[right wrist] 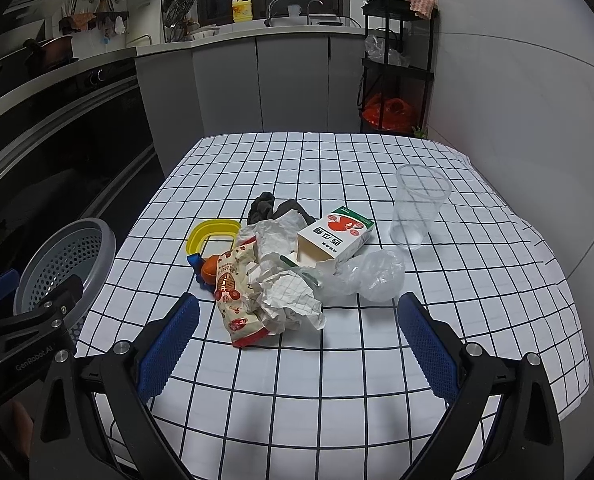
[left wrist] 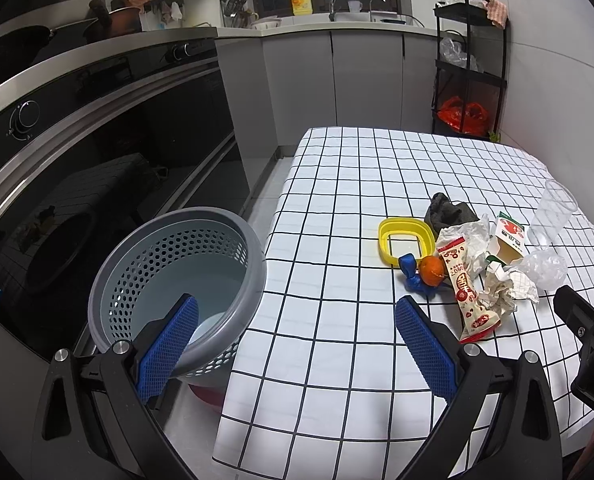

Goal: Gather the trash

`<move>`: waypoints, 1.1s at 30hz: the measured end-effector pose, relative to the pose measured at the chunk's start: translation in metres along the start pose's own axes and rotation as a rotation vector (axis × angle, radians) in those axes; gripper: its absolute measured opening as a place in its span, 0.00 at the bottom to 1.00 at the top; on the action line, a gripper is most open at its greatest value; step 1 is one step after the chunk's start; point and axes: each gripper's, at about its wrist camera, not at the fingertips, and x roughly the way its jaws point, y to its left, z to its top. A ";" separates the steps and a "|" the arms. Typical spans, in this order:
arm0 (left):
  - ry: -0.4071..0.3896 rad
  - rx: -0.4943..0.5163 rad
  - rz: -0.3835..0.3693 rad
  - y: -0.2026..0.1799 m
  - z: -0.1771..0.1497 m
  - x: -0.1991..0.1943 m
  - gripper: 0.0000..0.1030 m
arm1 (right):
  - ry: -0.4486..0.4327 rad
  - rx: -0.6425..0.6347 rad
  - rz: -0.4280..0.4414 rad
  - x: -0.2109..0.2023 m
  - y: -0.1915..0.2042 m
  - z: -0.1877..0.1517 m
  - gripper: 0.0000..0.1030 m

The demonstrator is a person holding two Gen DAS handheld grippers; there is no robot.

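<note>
Right wrist view first: the checked table [right wrist: 337,360] fills the frame, and the grey bin [left wrist: 169,272] sits off its left edge, low beside the oven. Collecting looks barely begun, since the bin shows little inside beyond a pale round shape at the bottom I can't identify. The whole heap is still on the cloth: clear cup [right wrist: 417,208] standing upright and apart, carton [right wrist: 337,236] lying open-ended, snack wrapper [right wrist: 233,292], crumpled paper [right wrist: 289,300], plastic bag [right wrist: 373,276], yellow ring [left wrist: 405,240], small orange piece [left wrist: 431,270]. Left gripper [left wrist: 297,340] is spread wide, holding nothing. Right gripper [right wrist: 297,340] is equally wide, empty, just short of the paper.
</note>
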 end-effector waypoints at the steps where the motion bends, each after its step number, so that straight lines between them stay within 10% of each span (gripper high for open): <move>1: 0.000 0.000 0.000 0.000 0.000 0.000 0.94 | 0.000 0.000 0.000 0.000 0.000 0.000 0.92; 33: 0.073 -0.003 -0.061 -0.012 -0.010 0.024 0.94 | 0.053 0.064 0.018 0.013 -0.071 -0.027 0.92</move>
